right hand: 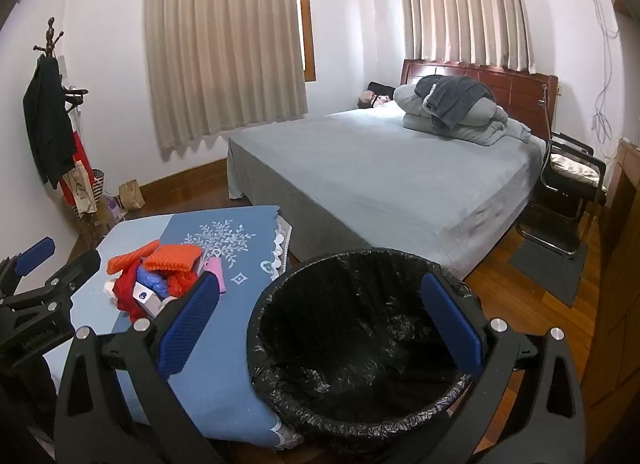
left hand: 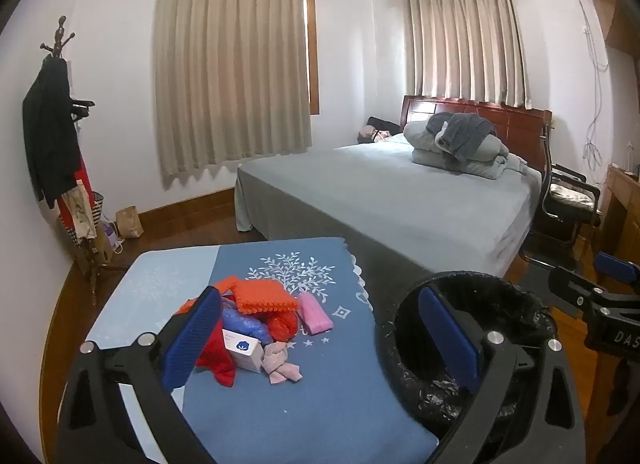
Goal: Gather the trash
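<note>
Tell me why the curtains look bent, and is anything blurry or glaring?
Left wrist view: fisheye bows the curtains and darkens the corners; the trash pile is sharp. Right wrist view: same bowing; soft daylight glows through the curtains, no harsh glare; the bin liner shows faint sheen.

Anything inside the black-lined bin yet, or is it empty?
The bin shows only its crumpled black liner; no trash is visible inside. The near wall hides part of the bottom. The trash pile sits on the blue-covered table.
</note>
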The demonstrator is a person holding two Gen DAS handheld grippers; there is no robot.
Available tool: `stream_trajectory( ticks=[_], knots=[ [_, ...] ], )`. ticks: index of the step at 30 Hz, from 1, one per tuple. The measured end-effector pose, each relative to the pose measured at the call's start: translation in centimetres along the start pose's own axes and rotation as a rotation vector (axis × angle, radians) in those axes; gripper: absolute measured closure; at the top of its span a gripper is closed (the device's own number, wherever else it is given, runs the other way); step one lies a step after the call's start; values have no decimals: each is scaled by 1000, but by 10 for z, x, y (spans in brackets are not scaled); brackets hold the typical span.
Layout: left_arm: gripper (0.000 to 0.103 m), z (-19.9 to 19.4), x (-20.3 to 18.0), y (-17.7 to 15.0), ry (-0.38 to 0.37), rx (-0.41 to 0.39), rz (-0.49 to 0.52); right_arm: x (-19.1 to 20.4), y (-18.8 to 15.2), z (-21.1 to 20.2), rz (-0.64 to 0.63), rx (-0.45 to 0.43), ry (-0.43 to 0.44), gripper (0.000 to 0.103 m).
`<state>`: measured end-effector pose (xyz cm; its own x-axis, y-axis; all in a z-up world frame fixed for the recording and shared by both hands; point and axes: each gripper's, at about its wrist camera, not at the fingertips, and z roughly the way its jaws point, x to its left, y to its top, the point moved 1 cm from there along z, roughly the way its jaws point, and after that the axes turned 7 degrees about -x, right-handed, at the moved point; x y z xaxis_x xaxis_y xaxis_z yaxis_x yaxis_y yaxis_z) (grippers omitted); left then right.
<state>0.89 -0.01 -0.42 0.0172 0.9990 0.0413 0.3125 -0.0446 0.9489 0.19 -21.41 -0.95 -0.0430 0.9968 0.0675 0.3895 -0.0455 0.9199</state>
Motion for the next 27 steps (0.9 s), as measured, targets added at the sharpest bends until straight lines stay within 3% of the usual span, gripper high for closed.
stream_trajectory(
  ticks=[27],
  knots=[
    [6, 0, 0, 0, -2, -1, -2, 0, 0, 1, -3, 1, -3, 5]
  ],
)
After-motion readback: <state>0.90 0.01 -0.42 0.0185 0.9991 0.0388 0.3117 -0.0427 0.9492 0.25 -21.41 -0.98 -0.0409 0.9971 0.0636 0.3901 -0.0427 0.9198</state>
